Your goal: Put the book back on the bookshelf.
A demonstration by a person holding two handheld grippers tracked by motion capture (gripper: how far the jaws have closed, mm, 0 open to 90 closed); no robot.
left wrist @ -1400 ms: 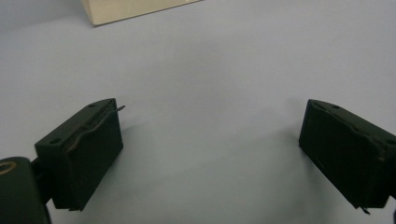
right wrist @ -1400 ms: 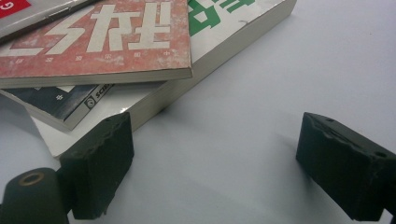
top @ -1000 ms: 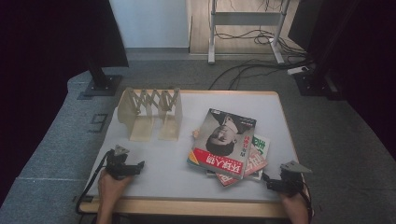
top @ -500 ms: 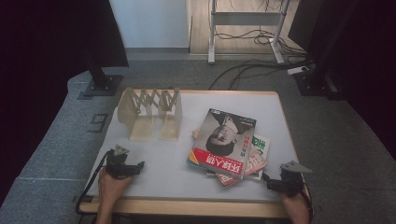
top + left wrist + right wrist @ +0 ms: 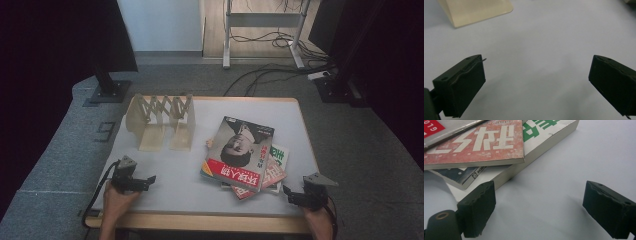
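Flat glossy books (image 5: 245, 159), slatted wooden rack (image 5: 161, 121)

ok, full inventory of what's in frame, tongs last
table: 1, pale grey top with wooden edge, centre of the high view
book rack: 1, beige, accordion type, standing at the table's far left
magazine: 1, grey cover with red title block, top of the stack right of centre
books under it: at least 3, red, green-lettered white and dark covers, fanned out
metal frame: 1, white, on the floor beyond the table
left tongs: 1, black, open, empty, near left edge
right tongs: 1, black, open, empty, beside the stack's near corner
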